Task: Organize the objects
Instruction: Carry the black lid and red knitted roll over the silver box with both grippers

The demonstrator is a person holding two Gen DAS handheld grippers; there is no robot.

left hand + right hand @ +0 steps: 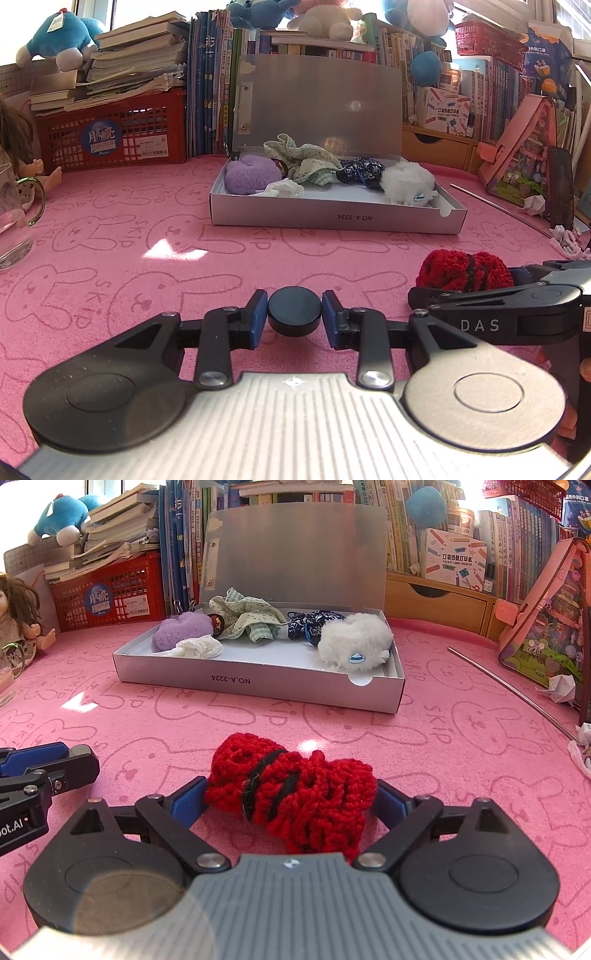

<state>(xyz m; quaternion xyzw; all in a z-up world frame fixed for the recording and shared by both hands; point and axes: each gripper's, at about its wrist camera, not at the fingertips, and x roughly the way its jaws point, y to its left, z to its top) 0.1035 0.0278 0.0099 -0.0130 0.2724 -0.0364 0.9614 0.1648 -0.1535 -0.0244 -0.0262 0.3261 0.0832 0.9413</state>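
Note:
My left gripper [294, 318] is shut on a small black round disc [294, 312], low over the pink mat. My right gripper [291, 800] is shut on a red knitted piece with black stripes [295, 794]; it also shows in the left wrist view [463, 271]. An open silver box [332, 214] stands ahead at the back of the mat, lid upright. It holds a purple fluffy item [247, 177], a green patterned cloth [303, 158], a dark blue cloth [360, 170], a white fluffy item [406, 181] and a small white cloth [282, 189].
A glass mug [13, 218] and a doll [18, 616] are at the left. A red basket [114, 133] under stacked books and upright books line the back. A pink case [524, 155], a thin metal rod [509, 686] and crumpled paper [561, 686] lie right.

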